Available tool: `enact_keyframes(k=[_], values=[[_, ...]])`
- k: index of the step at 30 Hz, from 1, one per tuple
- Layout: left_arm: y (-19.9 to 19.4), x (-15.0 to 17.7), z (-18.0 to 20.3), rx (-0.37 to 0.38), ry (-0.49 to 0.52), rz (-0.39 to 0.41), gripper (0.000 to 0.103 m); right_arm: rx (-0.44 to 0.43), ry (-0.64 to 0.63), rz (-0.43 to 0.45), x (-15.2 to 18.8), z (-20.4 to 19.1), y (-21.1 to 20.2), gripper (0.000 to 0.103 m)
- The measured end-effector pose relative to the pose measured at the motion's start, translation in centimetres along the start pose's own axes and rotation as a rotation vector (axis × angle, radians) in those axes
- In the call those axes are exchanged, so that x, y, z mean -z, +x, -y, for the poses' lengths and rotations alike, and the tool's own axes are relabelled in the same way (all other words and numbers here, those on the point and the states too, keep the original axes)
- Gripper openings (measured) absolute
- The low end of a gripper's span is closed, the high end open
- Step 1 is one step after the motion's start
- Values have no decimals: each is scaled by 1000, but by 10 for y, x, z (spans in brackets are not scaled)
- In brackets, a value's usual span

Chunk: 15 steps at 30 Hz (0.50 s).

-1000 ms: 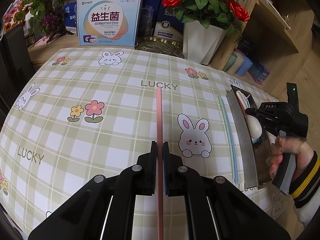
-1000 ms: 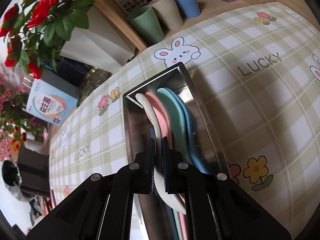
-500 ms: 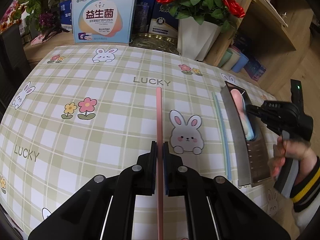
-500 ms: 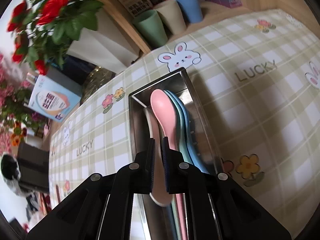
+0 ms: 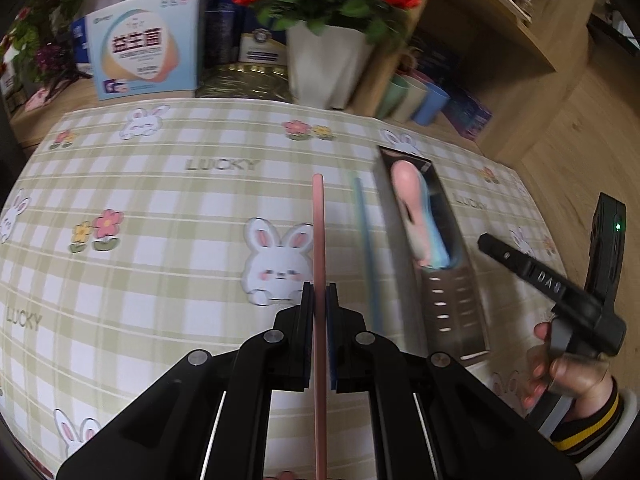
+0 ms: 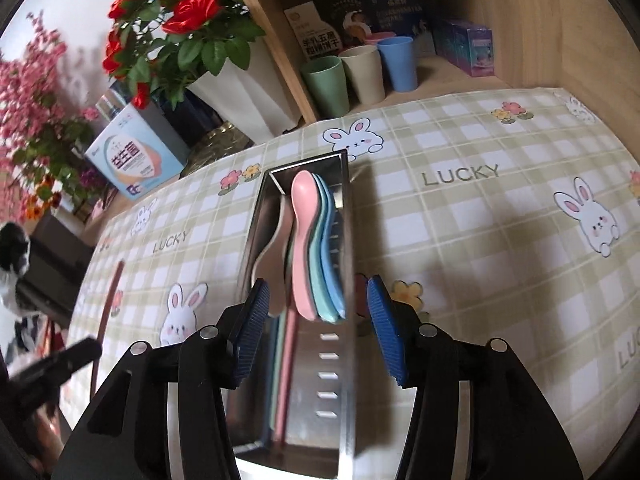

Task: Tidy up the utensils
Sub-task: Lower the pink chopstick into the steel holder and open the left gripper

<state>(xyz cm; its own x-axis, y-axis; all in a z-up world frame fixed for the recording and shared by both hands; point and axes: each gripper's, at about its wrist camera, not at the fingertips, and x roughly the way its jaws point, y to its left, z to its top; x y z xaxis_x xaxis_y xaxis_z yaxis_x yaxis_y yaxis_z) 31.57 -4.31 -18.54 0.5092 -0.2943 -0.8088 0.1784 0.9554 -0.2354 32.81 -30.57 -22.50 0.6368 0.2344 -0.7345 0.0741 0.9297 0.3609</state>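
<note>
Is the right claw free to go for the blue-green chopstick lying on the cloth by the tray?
Probably yes: the right claw is open and empty above the steel tray, and the blue-green chopstick lies uncovered just beside it.

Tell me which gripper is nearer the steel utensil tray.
Right. The right gripper hovers open directly over the steel utensil tray; the left gripper, shut on a pink chopstick, is off to its side.

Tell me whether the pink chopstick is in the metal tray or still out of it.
Out. The pink chopstick is clamped in the left gripper over the tablecloth, apart from the metal tray, where the spoons lie.
</note>
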Motion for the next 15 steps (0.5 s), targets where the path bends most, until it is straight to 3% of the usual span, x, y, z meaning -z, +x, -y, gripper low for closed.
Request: enact_keyframes(k=[7,15], values=[[18,-15,43,37,38,-36,6,-28,56,39,2,32,-16,84],[55,-32,85,72,24,-66,6,-17,98,74,-1,64,-28,85]])
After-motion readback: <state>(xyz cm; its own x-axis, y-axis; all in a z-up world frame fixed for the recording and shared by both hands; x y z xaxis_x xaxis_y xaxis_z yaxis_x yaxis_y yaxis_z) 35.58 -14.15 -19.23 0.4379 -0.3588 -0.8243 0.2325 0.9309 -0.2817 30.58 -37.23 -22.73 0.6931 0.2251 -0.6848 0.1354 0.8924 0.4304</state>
